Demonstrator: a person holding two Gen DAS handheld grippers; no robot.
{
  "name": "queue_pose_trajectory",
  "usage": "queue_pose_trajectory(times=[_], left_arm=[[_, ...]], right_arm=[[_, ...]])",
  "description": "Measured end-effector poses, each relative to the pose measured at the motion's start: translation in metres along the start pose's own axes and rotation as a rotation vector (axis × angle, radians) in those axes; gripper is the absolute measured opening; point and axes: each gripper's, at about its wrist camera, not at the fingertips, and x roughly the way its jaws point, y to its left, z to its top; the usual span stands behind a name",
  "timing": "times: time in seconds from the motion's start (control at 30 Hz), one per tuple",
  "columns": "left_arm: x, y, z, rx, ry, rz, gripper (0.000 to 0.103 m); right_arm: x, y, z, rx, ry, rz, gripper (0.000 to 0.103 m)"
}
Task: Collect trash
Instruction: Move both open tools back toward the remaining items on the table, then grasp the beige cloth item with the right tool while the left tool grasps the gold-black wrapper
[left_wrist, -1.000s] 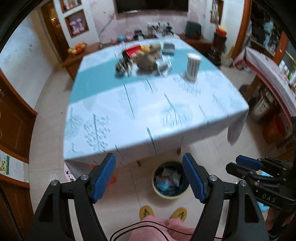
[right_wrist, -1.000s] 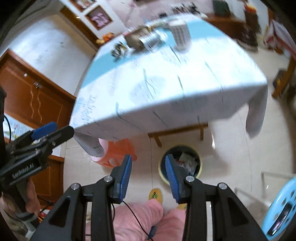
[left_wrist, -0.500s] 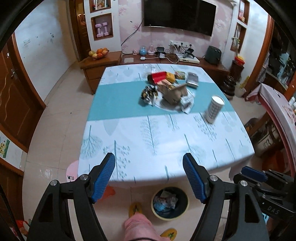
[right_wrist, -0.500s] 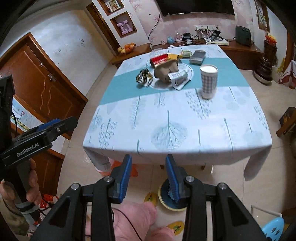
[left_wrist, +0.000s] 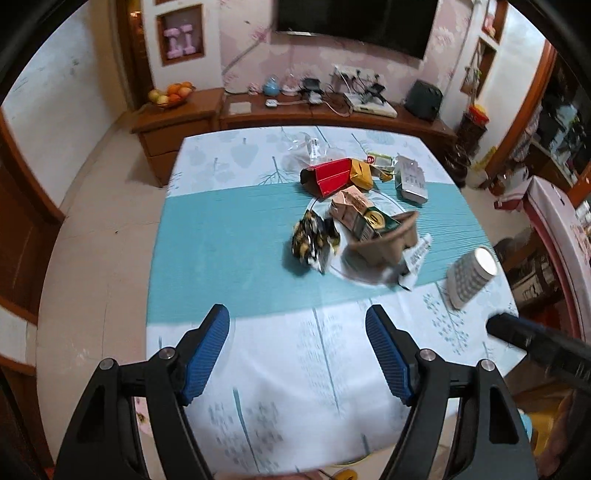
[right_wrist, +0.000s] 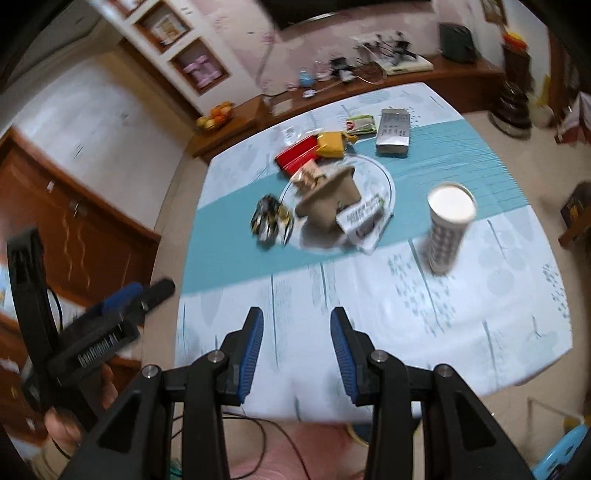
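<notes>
**Both grippers empty, litter waiting mid-table**

Across the dining table (left_wrist: 229, 236), under its pale cloth with a teal band, the rubbish sits bunched around a clear glass plate (right_wrist: 384, 181) near the middle, well away from the near edge where the person stands. That heap looks gathered for clearing: a crumpled black-and-gold wrapper (left_wrist: 314, 240) lies just beside the plate, a brown pulp cup carrier (left_wrist: 388, 243) rests on it with a small carton (left_wrist: 354, 210) tucked against it, and a white printed packet (right_wrist: 360, 221) hangs over the rim. Behind these lie a red box (left_wrist: 328, 177), open at one end, a yellow pouch (left_wrist: 360, 173) and a silver packet (right_wrist: 393, 133). A tall patterned paper cup (right_wrist: 448, 229) stands upright, apart on the right; what it holds I cannot tell.

The left gripper (left_wrist: 297, 354) hovers over the near cloth with its jaws spread wide and nothing between them. The right gripper (right_wrist: 297, 354) is also released, jaws narrower, also empty. Neither has reached the trash yet, so the next step, I'd judge, is reaching forward to the heap.
</notes>
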Motion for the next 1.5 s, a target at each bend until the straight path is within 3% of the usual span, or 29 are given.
queue_pose_trajectory(times=[0.23, 0.63, 0.73, 0.77, 0.8, 0.97, 1.3, 1.5], left_arm=[[0.073, 0.011, 0.06, 0.085, 0.078, -0.038, 0.075], [0.163, 0.016, 0.095, 0.058, 0.215, -0.123, 0.075], [0.177, 0.013, 0.097, 0.069, 0.237, -0.124, 0.075], [0.181, 0.012, 0.098, 0.068, 0.246, -0.124, 0.075], [0.187, 0.012, 0.098, 0.065, 0.259, -0.125, 0.075], [0.205, 0.011, 0.103, 0.007, 0.312, -0.185, 0.075], [0.211, 0.004, 0.101, -0.012, 0.341, -0.22, 0.075], [0.21, -0.005, 0.094, 0.016, 0.358, -0.237, 0.075]], right_arm=[[0.06, 0.0, 0.069, 0.185, 0.024, -0.051, 0.047], [0.136, -0.019, 0.108, 0.338, 0.089, -0.227, 0.047], [0.142, -0.019, 0.111, 0.336, 0.092, -0.27, 0.039], [0.144, -0.019, 0.112, 0.333, 0.093, -0.279, 0.032], [0.145, -0.018, 0.113, 0.328, 0.092, -0.287, 0.022], [0.145, -0.013, 0.114, 0.296, 0.08, -0.327, 0.009], [0.135, 0.022, 0.116, 0.058, 0.006, -0.432, 0.008], [0.13, 0.051, 0.109, -0.172, -0.075, -0.572, 0.008]])
